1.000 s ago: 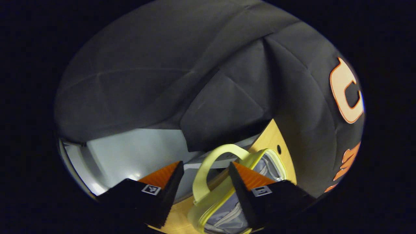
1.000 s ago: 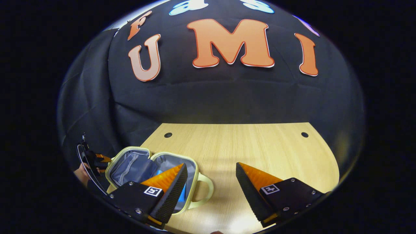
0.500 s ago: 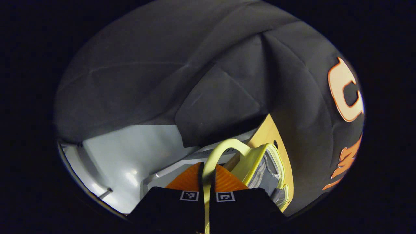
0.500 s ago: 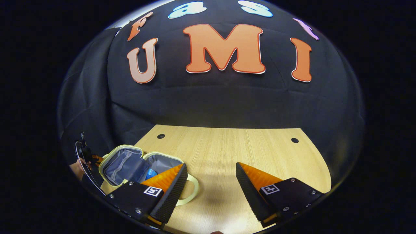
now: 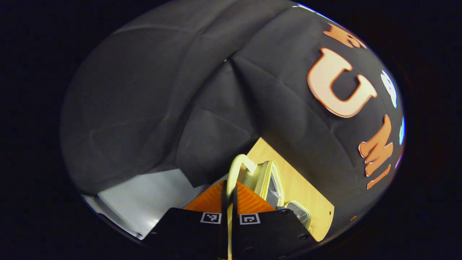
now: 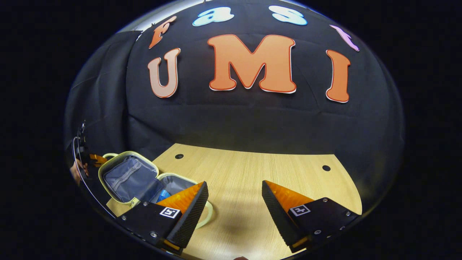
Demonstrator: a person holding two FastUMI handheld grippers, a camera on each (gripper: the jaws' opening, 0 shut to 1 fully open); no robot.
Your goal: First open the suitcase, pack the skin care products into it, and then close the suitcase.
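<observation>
My left hand-held gripper (image 5: 229,196) clamps the lid handle (image 5: 236,164), tipping the lid (image 6: 126,175) up so the case (image 6: 169,182) can shut over a blue product (image 6: 163,195). My right hand-held gripper (image 6: 234,202) hangs parted beside it, above the surface (image 6: 274,173).

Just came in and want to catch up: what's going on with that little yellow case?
A person is working two handheld grippers. The left gripper has its jaws shut on the handle of the suitcase lid, tilting it up. A blue product lies inside. The right gripper hovers open above the table.
</observation>
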